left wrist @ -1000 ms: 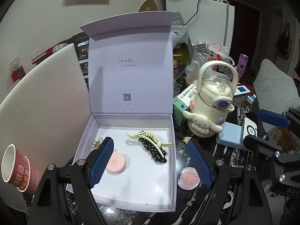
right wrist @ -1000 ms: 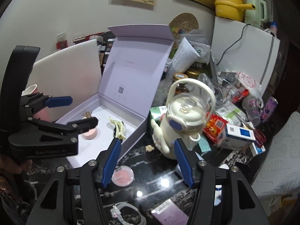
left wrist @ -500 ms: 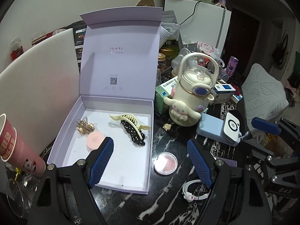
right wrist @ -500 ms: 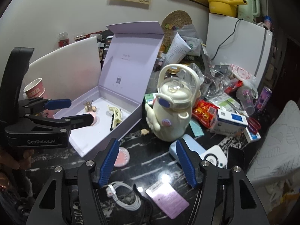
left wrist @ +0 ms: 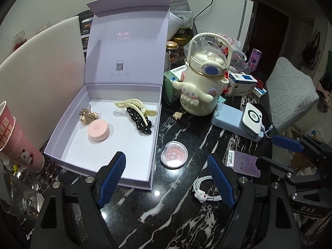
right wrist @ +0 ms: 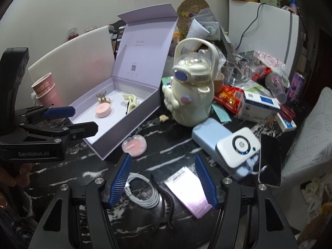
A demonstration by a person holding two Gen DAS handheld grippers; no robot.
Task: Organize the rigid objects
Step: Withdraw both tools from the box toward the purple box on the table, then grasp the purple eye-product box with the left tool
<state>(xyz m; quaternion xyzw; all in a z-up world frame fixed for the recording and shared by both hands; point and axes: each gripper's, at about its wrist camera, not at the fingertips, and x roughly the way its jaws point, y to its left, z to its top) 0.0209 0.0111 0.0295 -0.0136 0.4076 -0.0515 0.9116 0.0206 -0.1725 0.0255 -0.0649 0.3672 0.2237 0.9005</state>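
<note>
- Lilac card box (left wrist: 108,157) stands on the black marble-look table (left wrist: 166,211), lid propped upright behind it, so the tray is free for loading from above and from the front.
- In the tray: a pink puck (left wrist: 98,130), a gold hairpin (left wrist: 88,115) just behind it, and a cream claw clip (left wrist: 136,105) lying against a black dotted clip (left wrist: 139,120). All hard, small items, well spaced; judged already sorted.
- A round clear compact (left wrist: 174,154) with pink fill lies on the table just beside the box's right wall, outside it. Judged the next item to go in: it is flat and low, so the pads would need to meet its rim.
- A tiny cream clip (left wrist: 177,115) rests loose before the glossy cream bottle (left wrist: 199,87).
- Left gripper (left wrist: 166,178): jaws roughly half open, nothing between them, ribbed blue pads framing the compact.
- Right gripper (right wrist: 162,181): jaws about half open, empty, over a coiled white cable (right wrist: 143,195) and a purple card (right wrist: 188,191).
- Power bank (right wrist: 211,134), cartons and wrappers crowd the right side.
</note>
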